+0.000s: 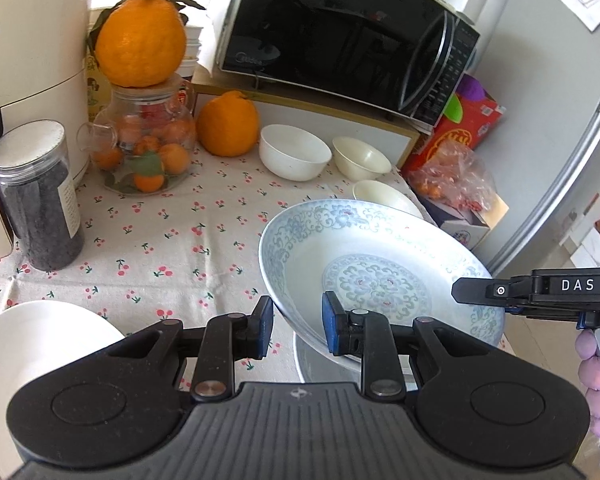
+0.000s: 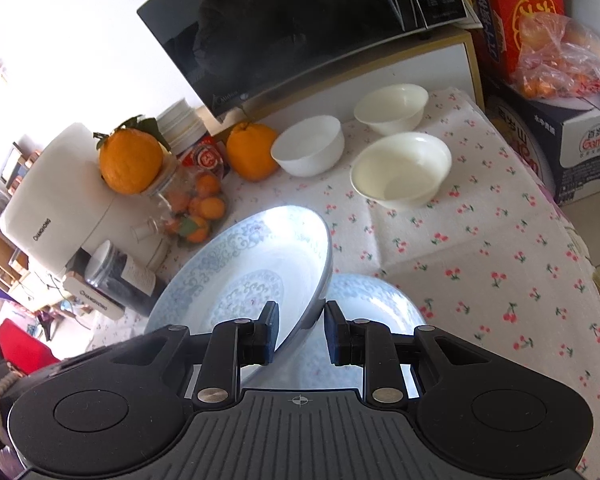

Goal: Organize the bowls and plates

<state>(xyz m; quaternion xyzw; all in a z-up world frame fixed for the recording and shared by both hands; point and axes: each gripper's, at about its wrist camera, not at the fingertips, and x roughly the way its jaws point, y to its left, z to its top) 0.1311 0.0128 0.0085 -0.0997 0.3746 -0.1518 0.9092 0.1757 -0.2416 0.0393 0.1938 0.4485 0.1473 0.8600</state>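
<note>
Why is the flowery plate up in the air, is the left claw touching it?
Touching. The left wrist view shows the left claw pinching the flowery plate by its rim.

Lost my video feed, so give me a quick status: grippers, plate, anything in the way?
Left gripper and right gripper both shut on patterned plate, opposite rims. Plate tilted, lifted over second plate. Three bowls at back, nothing blocking.
</note>
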